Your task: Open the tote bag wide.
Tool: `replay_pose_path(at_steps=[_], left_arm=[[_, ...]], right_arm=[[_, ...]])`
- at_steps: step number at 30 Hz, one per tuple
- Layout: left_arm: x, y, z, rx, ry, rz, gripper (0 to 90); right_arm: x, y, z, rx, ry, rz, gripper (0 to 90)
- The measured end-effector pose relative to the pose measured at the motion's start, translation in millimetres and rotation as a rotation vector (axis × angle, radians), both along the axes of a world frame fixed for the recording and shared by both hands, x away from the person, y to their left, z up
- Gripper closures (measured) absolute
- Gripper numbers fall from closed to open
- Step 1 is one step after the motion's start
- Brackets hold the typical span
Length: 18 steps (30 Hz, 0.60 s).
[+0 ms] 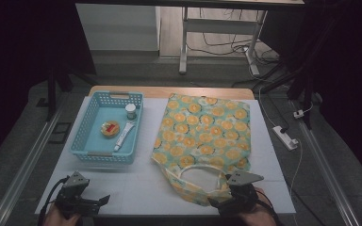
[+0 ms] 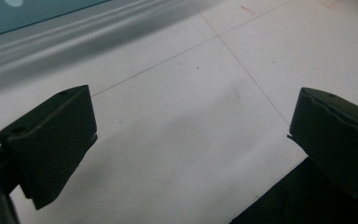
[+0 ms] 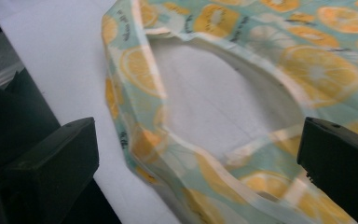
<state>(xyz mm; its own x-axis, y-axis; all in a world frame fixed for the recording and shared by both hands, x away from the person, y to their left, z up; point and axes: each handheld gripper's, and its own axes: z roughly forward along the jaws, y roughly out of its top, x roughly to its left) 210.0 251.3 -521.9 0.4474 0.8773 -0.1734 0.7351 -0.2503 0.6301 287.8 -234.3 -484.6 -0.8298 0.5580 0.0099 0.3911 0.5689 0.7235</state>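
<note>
A cloth tote bag (image 1: 207,132) printed with orange slices lies flat on the white table, its handle loop (image 1: 202,181) toward the near edge. My right gripper (image 1: 224,200) hovers at that handle, open, with the handle strap (image 3: 200,163) lying between and ahead of its jaws. My left gripper (image 1: 101,201) sits at the near left corner of the table, open over the bare white surface (image 2: 191,121), nothing between its jaws. A light blue basket (image 1: 90,121) stands at the far left and holds a small white cup (image 1: 130,111), a white tube (image 1: 124,135) and a round yellow-red item (image 1: 110,128).
The white table top (image 1: 141,183) ends just in front of the grippers. Behind it stand a wooden table edge (image 1: 122,90), a desk frame and cables on the floor. A white power strip (image 1: 286,137) lies on the floor to the right.
</note>
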Motion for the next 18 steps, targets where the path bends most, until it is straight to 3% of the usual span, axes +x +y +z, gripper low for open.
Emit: replay_pose_path(at_steps=[18], left_arm=[[-0.1,-0.1,0.1,-0.002,-0.002,-0.006,1.0]], right_arm=[[5.8,40.0,-16.4,-0.063,0.077,0.100,0.0]])
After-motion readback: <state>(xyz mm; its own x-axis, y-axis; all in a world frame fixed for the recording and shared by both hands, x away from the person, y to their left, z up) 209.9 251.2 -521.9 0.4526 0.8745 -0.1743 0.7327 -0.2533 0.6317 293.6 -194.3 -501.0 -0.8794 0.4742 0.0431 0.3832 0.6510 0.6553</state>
